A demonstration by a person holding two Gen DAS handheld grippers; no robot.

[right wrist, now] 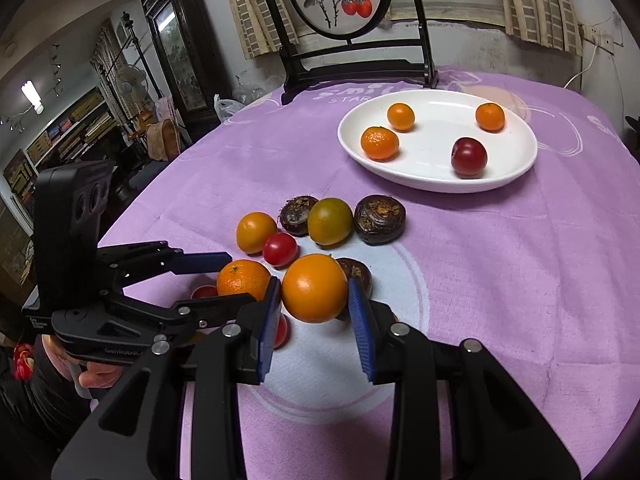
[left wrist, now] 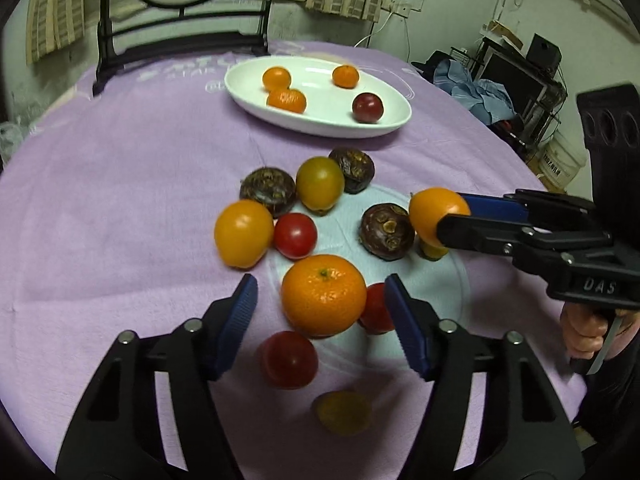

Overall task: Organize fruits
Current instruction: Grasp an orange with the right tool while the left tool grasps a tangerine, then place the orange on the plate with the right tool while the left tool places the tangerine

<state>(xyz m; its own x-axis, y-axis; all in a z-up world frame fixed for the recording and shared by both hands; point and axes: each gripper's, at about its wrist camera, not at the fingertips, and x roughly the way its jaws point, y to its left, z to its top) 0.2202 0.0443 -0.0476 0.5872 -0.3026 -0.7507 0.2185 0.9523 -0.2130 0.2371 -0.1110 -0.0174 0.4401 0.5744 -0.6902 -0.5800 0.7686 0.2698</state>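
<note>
An orange fruit (right wrist: 314,288) is gripped by the right tongs (right wrist: 314,312), low centre of the right view, above the bench (right wrist: 500,280). The left tongs (left wrist: 322,320) stand open around a mandarin (left wrist: 323,295), pads apart from it. The smooth fruit could slip on the way to the plate (right wrist: 520,168), upper right. Closing off-centre could roll the mandarin into the tomatoes (left wrist: 295,235) nearby.

Both grippers: black plastic frames w/ silver screw heads at the pivots, ribbed blue pads on the fingers. Right gripper (left wrist: 442,216) has "DAS" embossed on its body; left gripper (right wrist: 236,276) carries small white lettering and a black block w/ round holes behind. Dark sleeve (left wrist: 616,384) at the trigger hand.
</note>
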